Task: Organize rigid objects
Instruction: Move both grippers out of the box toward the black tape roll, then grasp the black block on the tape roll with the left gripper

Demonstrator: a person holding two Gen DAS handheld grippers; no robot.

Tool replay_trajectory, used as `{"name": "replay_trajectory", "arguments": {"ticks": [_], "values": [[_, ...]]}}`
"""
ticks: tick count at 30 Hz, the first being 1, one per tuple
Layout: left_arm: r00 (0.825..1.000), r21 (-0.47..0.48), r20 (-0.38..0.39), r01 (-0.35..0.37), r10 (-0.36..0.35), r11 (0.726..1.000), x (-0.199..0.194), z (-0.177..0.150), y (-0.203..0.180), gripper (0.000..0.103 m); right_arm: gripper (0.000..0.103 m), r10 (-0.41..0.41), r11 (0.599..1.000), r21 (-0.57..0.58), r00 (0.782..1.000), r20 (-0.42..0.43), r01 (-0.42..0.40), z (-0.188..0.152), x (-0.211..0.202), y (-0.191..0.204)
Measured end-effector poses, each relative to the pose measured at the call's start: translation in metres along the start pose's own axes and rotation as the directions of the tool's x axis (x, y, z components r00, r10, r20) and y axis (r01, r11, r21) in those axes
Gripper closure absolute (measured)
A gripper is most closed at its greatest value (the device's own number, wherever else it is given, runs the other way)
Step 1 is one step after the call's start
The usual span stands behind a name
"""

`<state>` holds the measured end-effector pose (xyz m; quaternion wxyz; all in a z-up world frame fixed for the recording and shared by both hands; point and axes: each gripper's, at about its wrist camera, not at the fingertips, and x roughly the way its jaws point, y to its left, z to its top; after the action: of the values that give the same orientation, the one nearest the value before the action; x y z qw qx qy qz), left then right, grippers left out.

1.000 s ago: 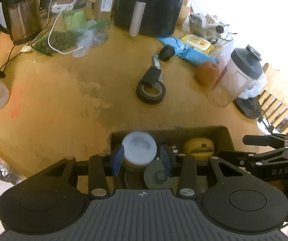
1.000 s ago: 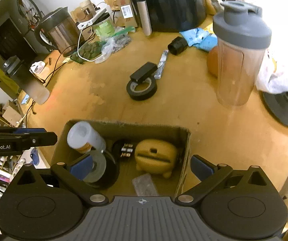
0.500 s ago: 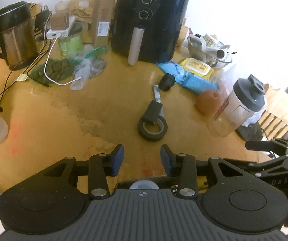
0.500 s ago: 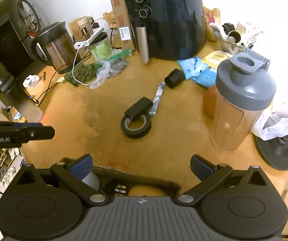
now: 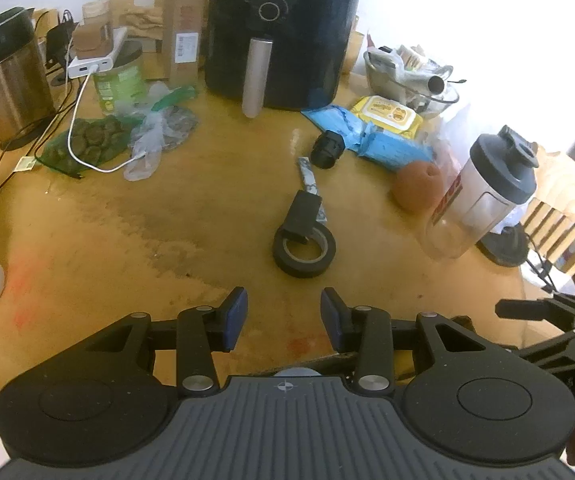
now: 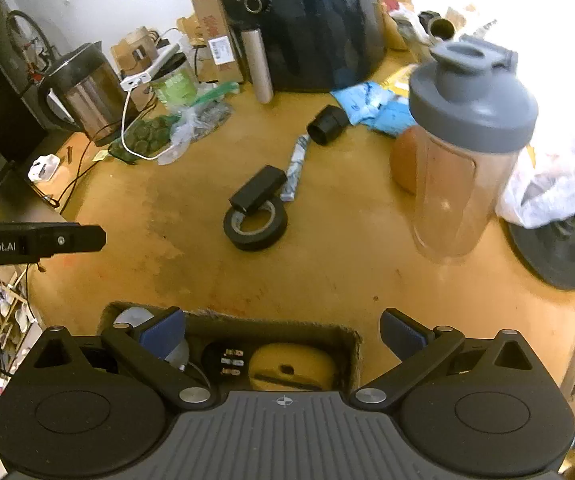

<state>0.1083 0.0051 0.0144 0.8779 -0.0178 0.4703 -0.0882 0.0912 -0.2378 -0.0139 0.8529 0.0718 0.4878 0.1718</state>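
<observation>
Hovering above table: left gripper (image 5: 283,314), its blue pads parted with only bare tabletop seen between them.
Right gripper (image 6: 283,334): spread wide, nothing pinched, held over the cardboard box's (image 6: 351,344) far rim.
Box contents: a yellow object (image 6: 287,366), a white-capped bottle (image 6: 133,316) and small dark items are seen inside.
Loose on table (image 5: 167,220): black tape roll (image 5: 304,249) with a black block (image 5: 303,212) leaned on it, a black cap (image 5: 327,149) beyond.
Right side: shaker bottle (image 6: 465,148) is stood upright.
</observation>
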Motion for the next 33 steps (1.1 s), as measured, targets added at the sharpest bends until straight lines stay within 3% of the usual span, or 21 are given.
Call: {"name": "replay_trajectory", "arguments": {"ticks": [18, 26, 28, 30, 33], "values": [[1.000, 0.086, 0.009, 0.011, -0.011, 0.996, 0.029, 0.029, 0.000, 0.063, 0.000, -0.041, 0.998, 0.050, 0.999, 0.005, 0.041, 0.013, 0.008, -0.008], [1.000, 0.168, 0.007, 0.000, -0.001, 0.986, 0.048, 0.037, -0.004, 0.063, 0.000, -0.051, 0.996, 0.076, 0.999, -0.013, 0.052, 0.017, 0.017, -0.012], [1.000, 0.178, 0.000, 0.010, -0.010, 0.984, 0.053, 0.039, -0.004, 0.061, 0.000, -0.056, 0.995, 0.082, 0.998, -0.016, 0.057, 0.017, 0.018, -0.012], [1.000, 0.181, -0.003, 0.018, -0.018, 0.983, 0.058, 0.042, -0.005, 0.047, 0.000, -0.060, 0.994, 0.088, 0.998, -0.018, 0.061, 0.017, 0.019, -0.013], [0.999, 0.189, -0.004, 0.034, -0.034, 0.981, 0.065, 0.045, -0.006, 0.047, 0.000, -0.068, 0.992, 0.101, 0.997, -0.022, 0.070, 0.018, 0.022, -0.016]]}}
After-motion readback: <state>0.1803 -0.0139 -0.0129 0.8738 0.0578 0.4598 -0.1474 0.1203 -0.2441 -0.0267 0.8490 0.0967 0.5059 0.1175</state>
